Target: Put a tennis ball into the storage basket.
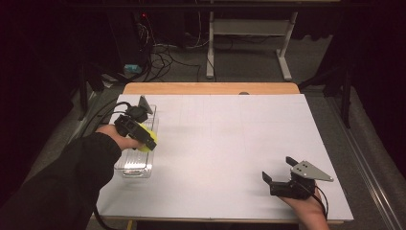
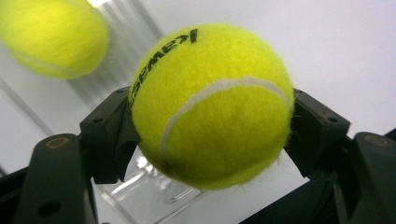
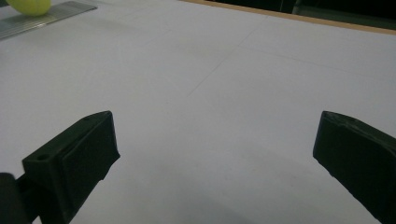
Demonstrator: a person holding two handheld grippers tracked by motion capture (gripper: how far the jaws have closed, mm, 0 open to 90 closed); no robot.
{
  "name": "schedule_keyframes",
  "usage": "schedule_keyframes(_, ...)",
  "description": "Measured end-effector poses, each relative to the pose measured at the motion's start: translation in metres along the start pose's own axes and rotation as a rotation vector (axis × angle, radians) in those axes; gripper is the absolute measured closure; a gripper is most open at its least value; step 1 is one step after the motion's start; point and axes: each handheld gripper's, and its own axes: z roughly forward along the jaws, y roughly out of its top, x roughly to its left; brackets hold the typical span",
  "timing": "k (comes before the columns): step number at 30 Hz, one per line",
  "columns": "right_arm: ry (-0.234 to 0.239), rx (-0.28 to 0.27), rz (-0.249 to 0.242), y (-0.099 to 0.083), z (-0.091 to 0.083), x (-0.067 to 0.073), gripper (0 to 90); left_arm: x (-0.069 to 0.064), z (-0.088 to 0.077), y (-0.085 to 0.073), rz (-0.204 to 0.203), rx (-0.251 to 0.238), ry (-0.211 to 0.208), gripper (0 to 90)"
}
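Note:
My left gripper [image 1: 148,140] is shut on a yellow tennis ball [image 1: 145,130] and holds it above a clear plastic container [image 1: 136,165] at the table's left side. In the left gripper view the ball [image 2: 210,93] is pinched on both sides by the black jaws of the left gripper [image 2: 212,135]. A second, blurred tennis ball [image 2: 51,37] lies farther off in the container [image 2: 154,189]. My right gripper [image 1: 277,168] rests low near the table's front right. It is open with nothing between its fingers, and in its own view the right gripper [image 3: 215,144] looks across bare white table.
The white table top [image 1: 225,143] has a wooden strip [image 1: 210,88] along its far edge. In the right gripper view a yellow ball [image 3: 30,5] shows at the top left beside the container's ribbed wall [image 3: 42,18]. Behind the table are cables and a desk frame [image 1: 249,43] on the floor.

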Motion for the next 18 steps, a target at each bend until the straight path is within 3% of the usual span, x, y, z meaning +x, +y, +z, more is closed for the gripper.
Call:
schedule_keyframes(9, -0.014, 0.002, 0.006, -0.005, -0.009, -0.006, 0.0, 0.027, -0.006, -0.009, -0.067, 0.010, 0.027, 26.9)
schedule_keyframes(18, -0.013, 0.005, 0.009, -0.006, -0.009, -0.007, 0.0, 0.032, 0.007, -0.009, -0.078, 0.033, 0.039, 26.9)
